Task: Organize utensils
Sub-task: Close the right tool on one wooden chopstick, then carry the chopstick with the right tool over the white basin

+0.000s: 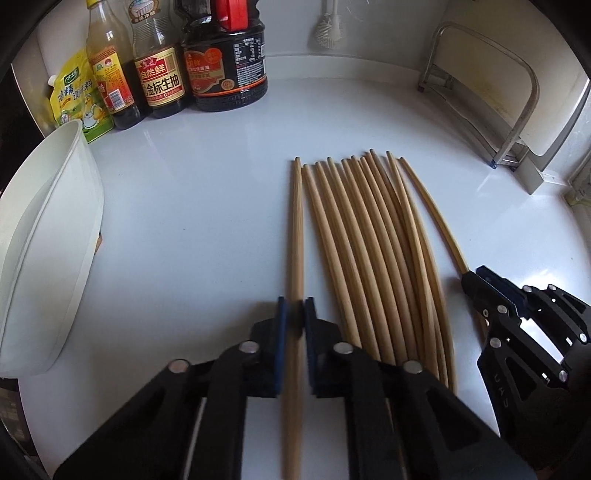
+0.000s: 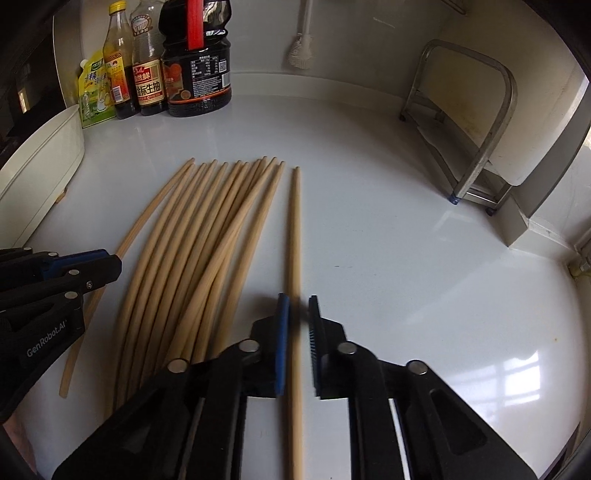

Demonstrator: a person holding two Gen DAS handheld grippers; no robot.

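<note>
Several wooden chopsticks (image 1: 373,251) lie side by side on the white counter, also in the right wrist view (image 2: 207,251). My left gripper (image 1: 296,314) is shut on the leftmost chopstick (image 1: 296,229), which runs between its blue pads. In the right wrist view it (image 2: 110,264) sits at the left over that chopstick (image 2: 147,214). My right gripper (image 2: 297,317) straddles the rightmost chopstick (image 2: 294,240) with its jaws slightly apart, a gap showing on the right side. In the left wrist view it (image 1: 471,280) sits at the end of that chopstick (image 1: 432,206).
A white plastic bin (image 1: 55,236) stands at the left. Sauce bottles (image 1: 225,55) and a yellow pouch (image 1: 79,96) line the back wall. A metal rack (image 1: 491,103) stands at the back right. A brush (image 1: 327,29) hangs on the wall.
</note>
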